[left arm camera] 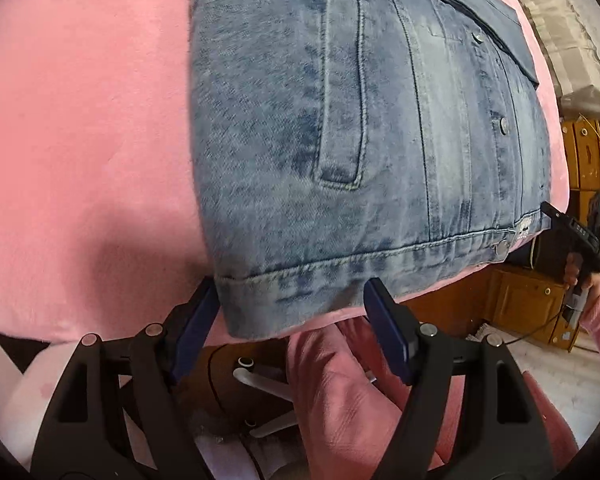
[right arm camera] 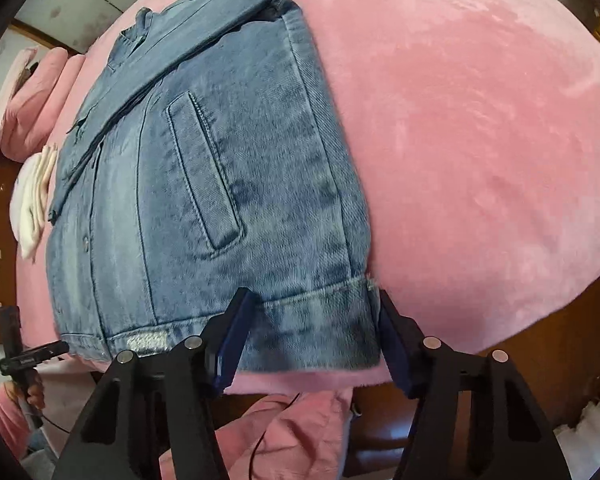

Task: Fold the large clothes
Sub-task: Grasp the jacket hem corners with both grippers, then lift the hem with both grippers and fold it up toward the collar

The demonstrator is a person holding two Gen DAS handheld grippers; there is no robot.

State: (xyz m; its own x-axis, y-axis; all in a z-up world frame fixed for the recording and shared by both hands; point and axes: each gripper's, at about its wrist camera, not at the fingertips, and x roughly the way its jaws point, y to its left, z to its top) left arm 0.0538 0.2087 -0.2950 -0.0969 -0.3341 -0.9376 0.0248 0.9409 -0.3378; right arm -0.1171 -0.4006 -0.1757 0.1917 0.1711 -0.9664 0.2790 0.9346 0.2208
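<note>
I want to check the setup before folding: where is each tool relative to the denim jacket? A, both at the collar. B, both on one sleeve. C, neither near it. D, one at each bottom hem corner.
D: the left tool and the right tool each straddle a bottom hem corner of the denim jacket.

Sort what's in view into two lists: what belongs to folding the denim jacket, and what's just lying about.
Part of the job:
- denim jacket, sides already folded in
- left gripper, jaws apart at the left hem corner
- right gripper, jaws either side of the right hem corner
- pink blanket it lies on

Lying about:
- pink pillows
- white folded cloth
- wooden cabinet
</note>
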